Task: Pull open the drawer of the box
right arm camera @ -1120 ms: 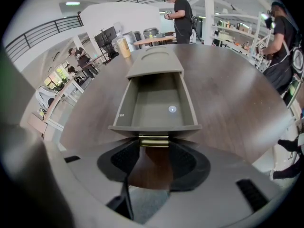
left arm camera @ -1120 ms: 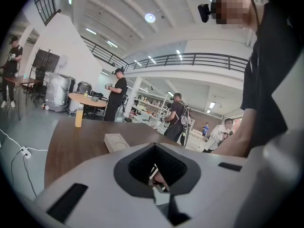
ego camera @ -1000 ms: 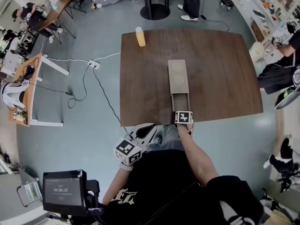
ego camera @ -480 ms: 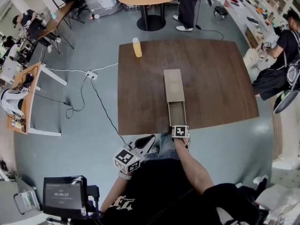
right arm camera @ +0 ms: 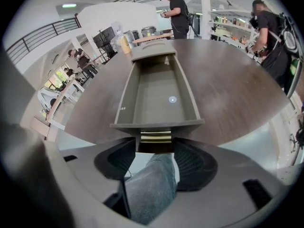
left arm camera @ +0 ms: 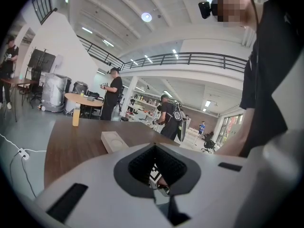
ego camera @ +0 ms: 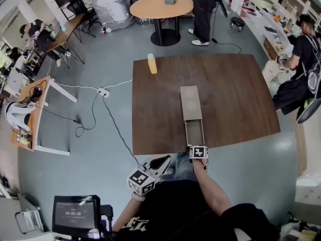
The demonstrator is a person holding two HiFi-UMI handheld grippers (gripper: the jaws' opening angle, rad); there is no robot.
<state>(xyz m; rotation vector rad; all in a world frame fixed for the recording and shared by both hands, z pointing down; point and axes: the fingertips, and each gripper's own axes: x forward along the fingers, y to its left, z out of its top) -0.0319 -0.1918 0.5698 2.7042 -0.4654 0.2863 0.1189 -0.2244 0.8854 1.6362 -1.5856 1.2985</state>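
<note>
A long grey box (ego camera: 190, 102) lies in the middle of the dark wooden table (ego camera: 241, 94). Its drawer (ego camera: 194, 132) is pulled out toward the near table edge and shows empty (right arm camera: 154, 91). My right gripper (ego camera: 197, 146) is at the drawer's front. The brass handle (right arm camera: 156, 137) sits between its jaws, which are opening, and the pads stand slightly off it. My left gripper (ego camera: 164, 159) hangs off the table, below its near edge, with its jaws together and nothing in them. From the left gripper view (left arm camera: 156, 167) the box (left arm camera: 113, 140) lies ahead.
An orange bottle (ego camera: 151, 64) stands at the table's far left corner. A round table (ego camera: 161, 6) and standing people are beyond. A power strip with cables (ego camera: 104, 92) lies on the floor at left. My jeans-clad leg (right arm camera: 152, 189) is under the right gripper.
The drawer has slid further out of the box toward the near table edge, with the right gripper at its front. The left gripper has hardly moved.
</note>
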